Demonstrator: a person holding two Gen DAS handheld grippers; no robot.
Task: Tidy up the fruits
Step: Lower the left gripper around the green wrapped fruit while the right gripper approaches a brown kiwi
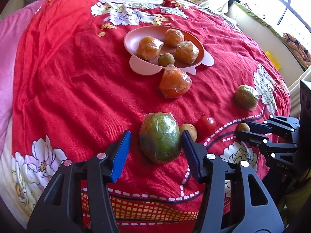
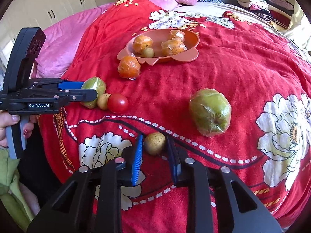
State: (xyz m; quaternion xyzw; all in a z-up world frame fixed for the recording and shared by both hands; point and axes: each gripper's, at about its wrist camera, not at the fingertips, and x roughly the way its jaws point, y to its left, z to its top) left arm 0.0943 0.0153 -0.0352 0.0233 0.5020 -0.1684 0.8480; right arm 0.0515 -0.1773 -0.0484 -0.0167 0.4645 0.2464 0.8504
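A green fruit in plastic wrap (image 1: 160,136) lies on the red bedspread between the fingers of my left gripper (image 1: 155,134). The right pad touches its side and the left pad stands apart from it, so the gripper is open. A small brown fruit (image 1: 189,130) and a red tomato (image 1: 206,125) lie just to its right. My right gripper (image 2: 154,136) is shut on another small brown fruit (image 2: 155,143), which rests on the cloth. A second wrapped green fruit (image 2: 210,114) lies to its right. The pink plate (image 1: 132,38) further back holds three wrapped oranges and a small fruit. One wrapped orange (image 1: 175,81) lies in front of it.
A pink quilt (image 1: 11,44) lies along the left of the bed, and a pile of clothes (image 2: 262,2) sits at the back. The bed's edge and a window (image 1: 287,9) are at the right. A person's hand (image 2: 5,120) holds the left gripper's handle.
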